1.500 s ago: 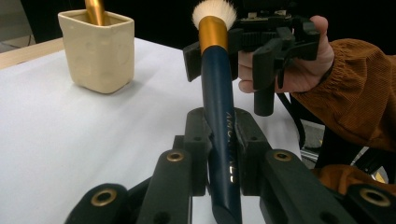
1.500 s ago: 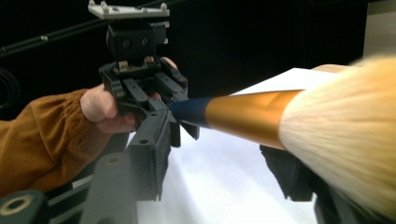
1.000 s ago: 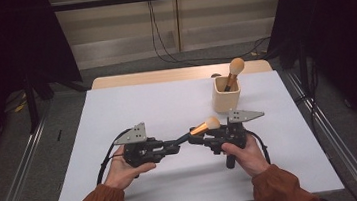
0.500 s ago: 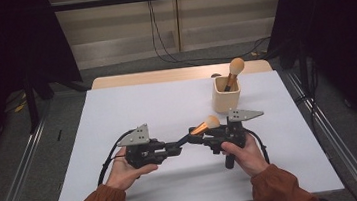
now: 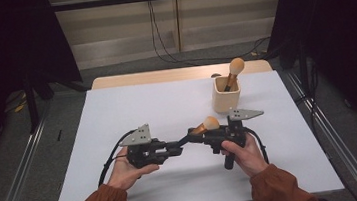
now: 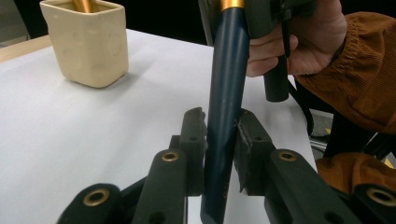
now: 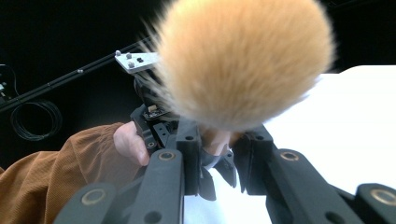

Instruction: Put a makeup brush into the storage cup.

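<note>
from above, the person's two hands meet over the near middle of the white table (image 5: 118, 117). the left gripper (image 5: 180, 144) points to the right and the right gripper (image 5: 201, 137) points to the left, so their tips come together. between them runs a makeup brush (image 5: 204, 126), its dark handle slanting down toward the left gripper and its pale orange tuft raised just above the right one. both pairs of jaws pinch that brush, and the right pair has just been closing on it. farther back and to the right stands a cream square cup (image 5: 226, 94), well apart from the hands, with a second brush (image 5: 234, 70) leaning out of it, tuft up.

in the left gripper view, the brush's dark blue handle (image 6: 226, 107) rises between the two black jaws, and the pads press on it from both sides. a gold band sits at the top of the handle, where the right gripper (image 6: 261, 18) and the hand around it (image 6: 303, 42) take over. the cream cup (image 6: 86, 44) stands on the table at the upper left, near the far edge.

in the right gripper view, the fluffy orange tuft (image 7: 243, 60) looms large just above the jaws, which are pressed in on the brush's neck below it. beyond them i see the left gripper (image 7: 154, 112), a hand and a rust-coloured sleeve (image 7: 60, 172).
</note>
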A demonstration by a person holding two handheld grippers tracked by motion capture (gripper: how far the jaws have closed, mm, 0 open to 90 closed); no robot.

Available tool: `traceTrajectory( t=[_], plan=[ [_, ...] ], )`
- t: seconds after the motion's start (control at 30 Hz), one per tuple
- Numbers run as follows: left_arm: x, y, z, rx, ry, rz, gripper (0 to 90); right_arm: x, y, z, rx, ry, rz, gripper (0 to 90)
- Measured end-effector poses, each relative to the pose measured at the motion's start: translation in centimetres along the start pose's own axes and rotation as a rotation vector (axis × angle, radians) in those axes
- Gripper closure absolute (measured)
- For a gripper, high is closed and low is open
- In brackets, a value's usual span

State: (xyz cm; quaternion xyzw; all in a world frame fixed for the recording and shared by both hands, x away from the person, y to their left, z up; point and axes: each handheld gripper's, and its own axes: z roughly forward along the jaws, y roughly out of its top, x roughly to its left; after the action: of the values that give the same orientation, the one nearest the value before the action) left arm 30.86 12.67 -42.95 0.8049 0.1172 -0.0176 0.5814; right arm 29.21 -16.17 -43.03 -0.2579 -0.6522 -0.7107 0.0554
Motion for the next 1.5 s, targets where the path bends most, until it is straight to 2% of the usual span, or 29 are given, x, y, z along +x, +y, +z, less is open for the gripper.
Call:
traceTrajectory(
  t=[0.23, 0.3, 0.5, 0.67, 0.8, 0.93, 1.17, 1.23, 1.5],
  plan=[
    [0.0, 0.0, -0.2, -0.005, 0.022, -0.013, 67.1, -0.2, 0.1, -0.3, 0.009, -0.037, -0.013, 74.5],
    [0.0, 0.0, -0.3, -0.008, 0.046, -0.018, 64.8, -0.3, 0.1, -0.4, 0.010, -0.041, -0.016, 74.5],
    [0.0, 0.0, -0.6, -0.005, 0.072, -0.028, 59.2, -0.2, 0.2, -0.6, 0.024, -0.058, -0.027, 74.6],
    [0.0, 0.1, -1.2, -0.009, 0.102, -0.047, 49.4, -0.3, 0.3, -0.7, 0.033, -0.068, -0.034, 74.6],
    [0.1, 0.2, -1.9, -0.022, 0.141, -0.064, 41.4, -0.3, 0.4, -0.8, 0.037, -0.076, -0.047, 74.6],
    [0.0, -0.1, -2.3, -0.020, 0.190, -0.092, 29.6, -0.3, 0.5, -0.9, 0.044, -0.088, -0.067, 74.6],
    [-0.2, 0.0, -3.3, -0.039, 0.259, -0.102, 17.3, -0.3, 0.6, -1.3, 0.068, -0.113, -0.100, 74.7],
    [-0.2, 0.0, -3.6, -0.027, 0.275, -0.115, 12.5, -0.3, 0.7, -1.4, 0.069, -0.119, -0.105, 74.6],
    [-0.2, -0.7, -4.6, -0.032, 0.325, -0.144, 6.1, -0.4, 1.6, -2.0, 0.081, -0.136, -0.120, 74.6]
  ],
)
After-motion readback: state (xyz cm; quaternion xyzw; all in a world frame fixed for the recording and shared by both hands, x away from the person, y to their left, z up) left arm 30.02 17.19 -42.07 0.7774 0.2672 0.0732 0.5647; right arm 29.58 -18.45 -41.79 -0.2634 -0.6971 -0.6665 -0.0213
